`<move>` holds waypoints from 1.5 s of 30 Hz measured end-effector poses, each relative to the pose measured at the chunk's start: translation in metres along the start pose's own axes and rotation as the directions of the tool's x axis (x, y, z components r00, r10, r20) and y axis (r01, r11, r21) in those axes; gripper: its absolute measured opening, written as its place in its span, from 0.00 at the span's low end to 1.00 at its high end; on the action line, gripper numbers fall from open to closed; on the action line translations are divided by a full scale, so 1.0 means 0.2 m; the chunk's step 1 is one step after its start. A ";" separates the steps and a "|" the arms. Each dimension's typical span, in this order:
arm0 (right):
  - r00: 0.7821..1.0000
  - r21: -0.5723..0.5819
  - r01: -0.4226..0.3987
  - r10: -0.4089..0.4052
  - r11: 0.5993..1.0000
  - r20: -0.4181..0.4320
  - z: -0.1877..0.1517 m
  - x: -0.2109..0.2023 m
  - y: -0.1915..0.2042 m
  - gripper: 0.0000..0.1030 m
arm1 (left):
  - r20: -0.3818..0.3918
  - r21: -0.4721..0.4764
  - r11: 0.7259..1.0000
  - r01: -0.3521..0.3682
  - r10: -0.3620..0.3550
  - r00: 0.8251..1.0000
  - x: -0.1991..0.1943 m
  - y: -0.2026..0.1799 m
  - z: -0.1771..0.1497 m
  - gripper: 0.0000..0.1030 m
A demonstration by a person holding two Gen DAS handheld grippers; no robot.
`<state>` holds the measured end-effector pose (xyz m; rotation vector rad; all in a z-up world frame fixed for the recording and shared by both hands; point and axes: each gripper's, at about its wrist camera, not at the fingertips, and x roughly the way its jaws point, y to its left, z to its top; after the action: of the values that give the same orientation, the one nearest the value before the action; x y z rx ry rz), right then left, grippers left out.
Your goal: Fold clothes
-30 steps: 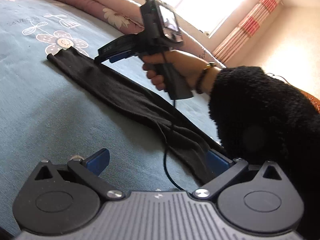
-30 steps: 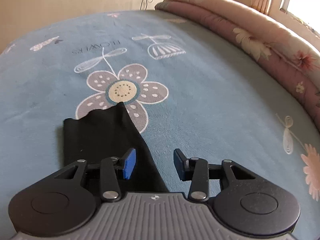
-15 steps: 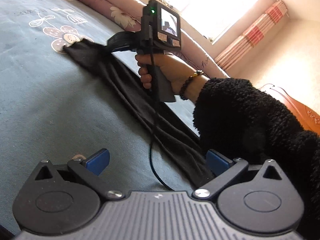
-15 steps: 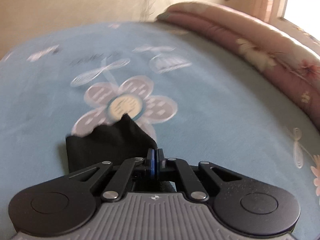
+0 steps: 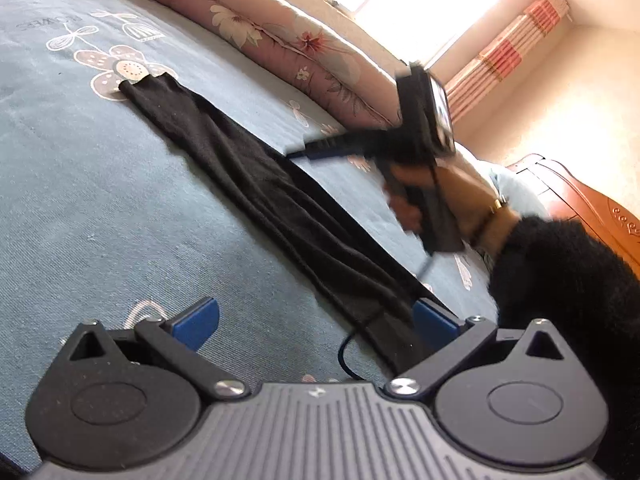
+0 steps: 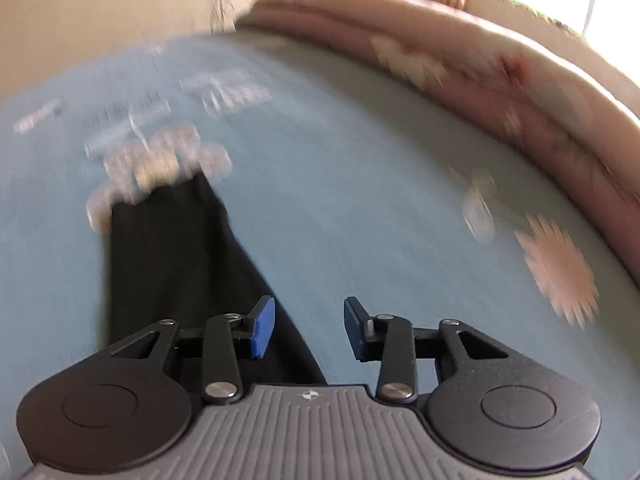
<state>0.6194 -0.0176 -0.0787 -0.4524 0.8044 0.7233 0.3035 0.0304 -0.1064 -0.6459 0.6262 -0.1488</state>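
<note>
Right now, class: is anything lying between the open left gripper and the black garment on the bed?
Nothing solid blocks the left gripper. The black garment already reaches its right finger; only a thin black cable loops there.

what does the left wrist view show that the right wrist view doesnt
Only the left wrist view shows the right hand-held gripper from outside, open above the bed, plus the person's hand, black fuzzy sleeve, striped curtains and the garment's near end beside the open left hand-held gripper.

Only the right wrist view, blurred, shows the beige wall and a close look between its own open fingers.

Both show the long black garment lying flat, the blue floral bedspread and the pink quilt.
</note>
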 end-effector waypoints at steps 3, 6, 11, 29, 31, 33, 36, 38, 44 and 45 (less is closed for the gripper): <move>0.997 0.015 -0.025 0.026 1.000 -0.067 -0.15 -0.01 -0.06 0.41 | -0.004 0.002 1.000 -0.003 0.003 1.000 0.00 0.00 0.00 0.99; 0.998 0.011 -0.018 0.019 1.000 -0.062 -0.24 -0.02 -0.08 0.02 | -0.012 0.005 1.000 -0.003 0.003 1.000 0.01 -0.01 -0.01 0.99; 0.995 0.085 0.102 -0.103 0.991 0.008 -0.23 -0.07 -0.09 0.10 | -0.009 0.005 1.000 -0.001 0.001 1.000 0.00 -0.01 -0.01 0.99; 0.983 0.150 0.184 -0.181 0.971 -0.039 -0.51 -0.34 -0.22 0.35 | -0.027 0.017 1.000 0.005 -0.005 1.000 0.04 0.00 0.00 0.99; 0.980 0.176 0.201 -0.199 0.964 -0.029 -0.53 -0.36 -0.22 0.35 | -0.026 0.016 1.000 0.005 -0.005 1.000 0.04 0.00 0.00 0.99; 0.976 0.203 0.217 -0.218 0.955 -0.020 -0.56 -0.39 -0.23 0.35 | -0.018 0.012 1.000 0.005 -0.004 1.000 0.03 0.00 0.00 0.99; 0.971 0.238 0.232 -0.238 0.943 -0.004 -0.60 -0.43 -0.23 0.34 | 0.030 -0.003 0.999 -0.031 0.032 0.999 0.00 0.02 0.01 0.99; 0.989 0.173 0.139 -0.145 0.975 0.024 -0.62 -0.49 -0.12 0.34 | 0.086 -0.037 0.997 -0.075 0.078 0.993 -0.03 0.05 0.02 0.99; 0.999 -0.054 0.032 -0.030 0.998 0.029 -0.70 -0.52 0.31 0.33 | 0.158 -0.118 0.988 -0.103 0.121 0.980 -0.07 0.11 0.05 0.99; 0.999 -0.077 0.031 -0.030 0.997 0.020 -0.72 -0.51 0.36 0.33 | 0.151 -0.109 0.989 -0.101 0.117 0.982 -0.06 0.11 0.05 0.99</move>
<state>0.4476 -0.0978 -0.0954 -0.5262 0.7522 0.7313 0.2983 0.0563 -0.1075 -0.7120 0.5178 0.0366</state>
